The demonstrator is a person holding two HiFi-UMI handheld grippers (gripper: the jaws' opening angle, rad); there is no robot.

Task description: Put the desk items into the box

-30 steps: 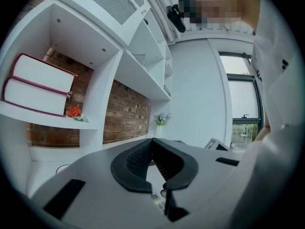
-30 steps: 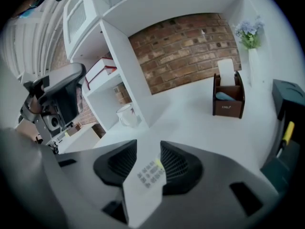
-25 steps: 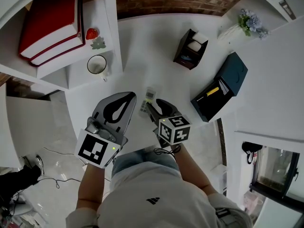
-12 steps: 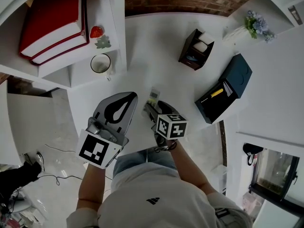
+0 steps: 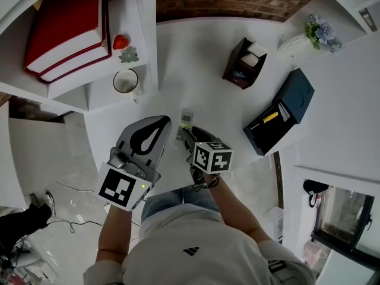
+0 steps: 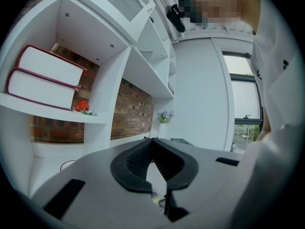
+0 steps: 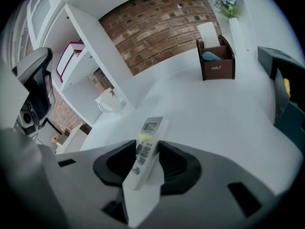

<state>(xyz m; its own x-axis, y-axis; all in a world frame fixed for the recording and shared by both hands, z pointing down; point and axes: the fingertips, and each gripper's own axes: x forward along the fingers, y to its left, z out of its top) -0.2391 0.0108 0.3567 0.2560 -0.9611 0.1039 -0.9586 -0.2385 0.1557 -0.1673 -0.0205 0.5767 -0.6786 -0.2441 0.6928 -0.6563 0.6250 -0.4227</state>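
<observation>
Now, from the head view: your right gripper (image 5: pixel 187 135) is clamped on the remote (image 5: pixel 185 122), low over the white desk (image 5: pixel 196 64), while the open box (image 5: pixel 297 89) lies well apart, off to your right. It is a dark, hard-edged case with its lid tilted back and something yellow already inside. The long carry is the risk, since a slim, smooth plastic bar held near one end can pivot or slide out if you swing fast. Your left gripper (image 5: pixel 161 122) sits just beside the remote, so watch you don't knock it.

In the left gripper view, those ribbed black pads meet at the tips with nothing between them, so that claw is closed and empty. Beyond it are white shelves, red-edged books (image 6: pixel 43 78) and rough brick.

In the right gripper view, the pads pinch the remote's narrow sides, and its button face and small screen point away from you. Much of its length overhangs the pads, so the glossy shell could twist. Whether it rests on the desk, I cannot tell.
</observation>
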